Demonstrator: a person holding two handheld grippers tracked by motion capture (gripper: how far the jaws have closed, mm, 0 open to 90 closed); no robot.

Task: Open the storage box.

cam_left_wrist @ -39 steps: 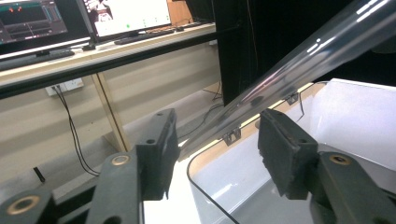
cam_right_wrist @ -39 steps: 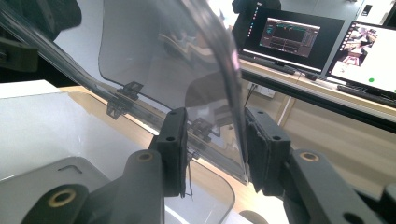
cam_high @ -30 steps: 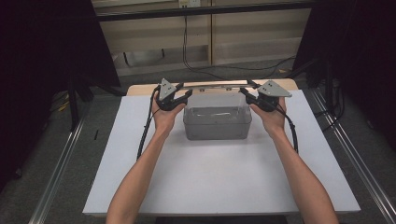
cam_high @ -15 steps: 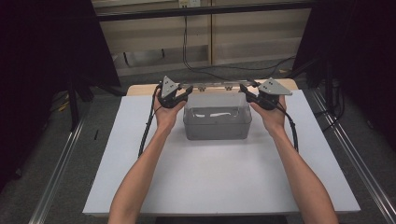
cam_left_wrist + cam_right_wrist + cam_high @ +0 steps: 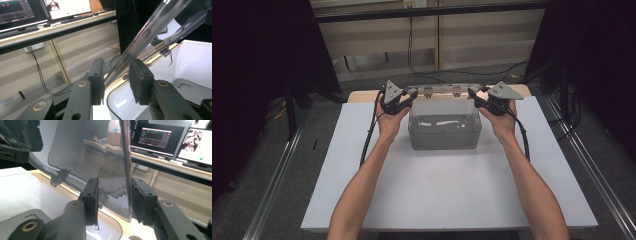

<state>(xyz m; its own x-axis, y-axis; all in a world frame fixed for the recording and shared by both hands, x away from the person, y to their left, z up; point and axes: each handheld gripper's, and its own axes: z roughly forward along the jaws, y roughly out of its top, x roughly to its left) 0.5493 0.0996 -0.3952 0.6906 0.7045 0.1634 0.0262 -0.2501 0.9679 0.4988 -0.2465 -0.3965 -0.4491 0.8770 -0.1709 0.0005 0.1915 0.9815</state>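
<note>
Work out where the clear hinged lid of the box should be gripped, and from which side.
Grip the lid by its thin side edges, one gripper from each end of the box. It stands open on rear hinges, so each edge fits between the jaws of the left gripper and the right gripper.

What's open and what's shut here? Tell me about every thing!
Box: open.
Lid: lifted up on its hinges.
Left gripper: fingers just closing around the lid's edge; grip unclear.
Right gripper: fingers open, lid's edge between them.
Monitors: switched on.
</note>
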